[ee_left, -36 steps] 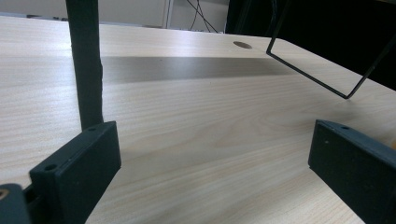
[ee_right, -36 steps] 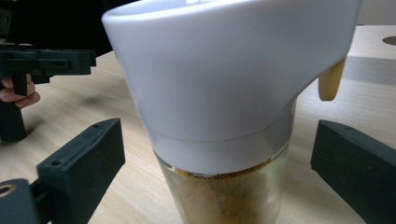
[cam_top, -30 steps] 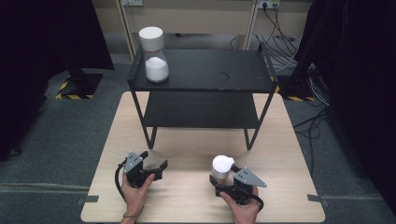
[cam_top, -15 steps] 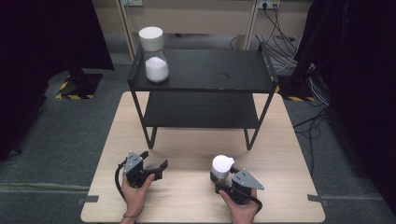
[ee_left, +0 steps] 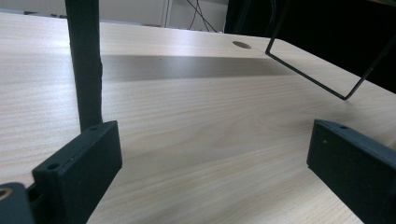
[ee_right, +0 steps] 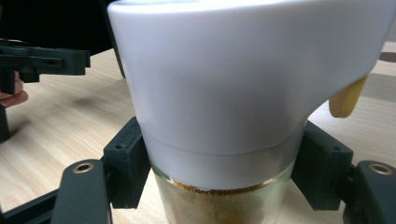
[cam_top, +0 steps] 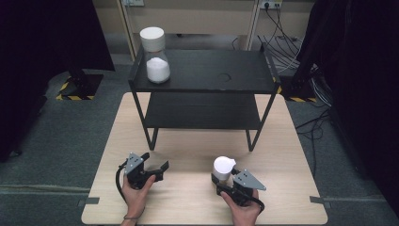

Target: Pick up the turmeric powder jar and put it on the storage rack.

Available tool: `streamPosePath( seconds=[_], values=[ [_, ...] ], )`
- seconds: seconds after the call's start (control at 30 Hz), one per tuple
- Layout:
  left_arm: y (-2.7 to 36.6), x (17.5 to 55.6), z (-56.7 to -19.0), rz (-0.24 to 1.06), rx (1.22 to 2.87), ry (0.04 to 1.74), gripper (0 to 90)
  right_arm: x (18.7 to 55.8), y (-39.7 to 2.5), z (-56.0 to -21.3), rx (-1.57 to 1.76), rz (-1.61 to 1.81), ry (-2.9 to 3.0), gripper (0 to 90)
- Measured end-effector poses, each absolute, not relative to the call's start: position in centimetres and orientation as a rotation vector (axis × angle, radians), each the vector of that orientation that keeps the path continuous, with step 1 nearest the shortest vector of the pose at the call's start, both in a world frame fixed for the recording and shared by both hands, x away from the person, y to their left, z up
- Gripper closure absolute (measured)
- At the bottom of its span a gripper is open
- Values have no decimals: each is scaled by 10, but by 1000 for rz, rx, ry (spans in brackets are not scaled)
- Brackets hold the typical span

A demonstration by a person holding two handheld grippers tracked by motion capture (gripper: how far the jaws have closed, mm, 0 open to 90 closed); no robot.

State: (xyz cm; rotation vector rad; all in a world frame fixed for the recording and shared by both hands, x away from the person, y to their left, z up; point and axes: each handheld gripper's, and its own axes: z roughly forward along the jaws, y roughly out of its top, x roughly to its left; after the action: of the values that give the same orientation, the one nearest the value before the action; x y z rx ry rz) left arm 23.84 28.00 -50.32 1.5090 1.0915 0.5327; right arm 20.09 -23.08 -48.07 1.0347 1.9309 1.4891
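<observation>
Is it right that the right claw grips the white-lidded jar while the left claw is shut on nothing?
Not quite. The right claw does grip the jar, but the left claw is open, its jaws wide apart over bare table, as the left gripper view shows.

No text, label, brand or number can be read in any of the views. The only sign-like marks are the yellow-and-black hazard stripes [cam_top: 75, 97] on the floor at the left of the high view and another such strip [cam_top: 301, 99] at the right, just past the table's far corner; neither carries any writing.
</observation>
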Motion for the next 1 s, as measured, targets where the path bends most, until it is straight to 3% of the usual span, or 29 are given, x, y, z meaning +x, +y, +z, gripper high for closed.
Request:
streamPosePath(
  seconds=[1.0],
  values=[
    [280, 238, -503, 535, 1512, 1089, 25, 196, -257, -416, 958, 1546, 1778, 308]
  ],
)
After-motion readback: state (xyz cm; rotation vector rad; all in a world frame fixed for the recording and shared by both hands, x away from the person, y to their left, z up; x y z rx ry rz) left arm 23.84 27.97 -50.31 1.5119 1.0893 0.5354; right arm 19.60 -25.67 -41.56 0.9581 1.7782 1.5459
